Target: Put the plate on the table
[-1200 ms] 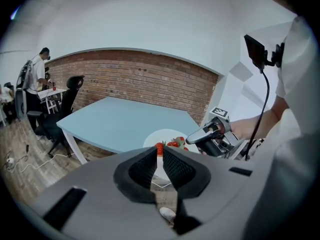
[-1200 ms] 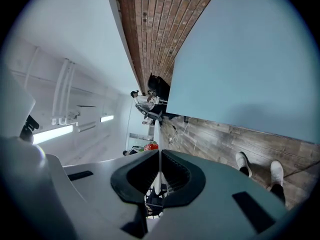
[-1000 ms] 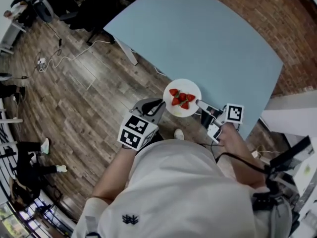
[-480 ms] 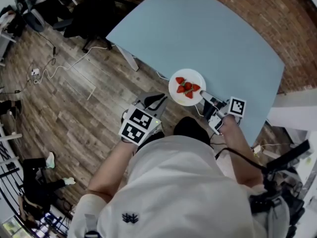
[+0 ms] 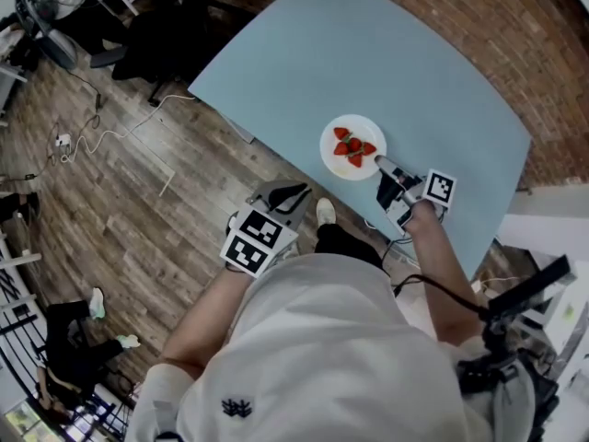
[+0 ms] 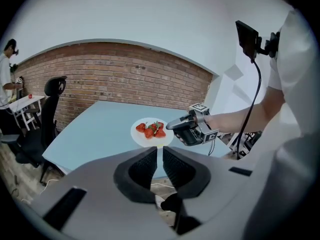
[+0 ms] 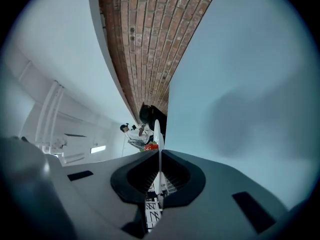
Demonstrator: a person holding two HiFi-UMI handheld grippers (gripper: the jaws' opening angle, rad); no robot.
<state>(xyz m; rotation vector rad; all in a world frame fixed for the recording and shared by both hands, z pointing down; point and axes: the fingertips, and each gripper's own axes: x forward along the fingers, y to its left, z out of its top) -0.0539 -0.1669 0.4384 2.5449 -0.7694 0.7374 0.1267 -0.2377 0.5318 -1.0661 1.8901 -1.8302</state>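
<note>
The white round plate of strawberries [image 5: 352,147] is over the near edge strip of the light blue table [image 5: 386,53], centre-right in the head view. There's loads of bare tabletop beyond it toward the upper right. Can't tell if it's actually touching the surface.

The right gripper [image 5: 378,163] comes in from the lower right with the plate's rim pinched tight between its jaws. The left gripper [image 5: 291,192] hangs off the table over the wooden plank floor [image 5: 138,182], lower left of the plate. Its jaws are nearly together, just a slit, with nothing in them.

A red brick wall [image 6: 125,79] runs behind the table. The right gripper view shows the rim edge-on, straight up the middle. The left gripper view gives a side-on look, with a black office chair [image 6: 50,109] by the table's left end and a person [image 6: 6,66] at the far left edge.
</note>
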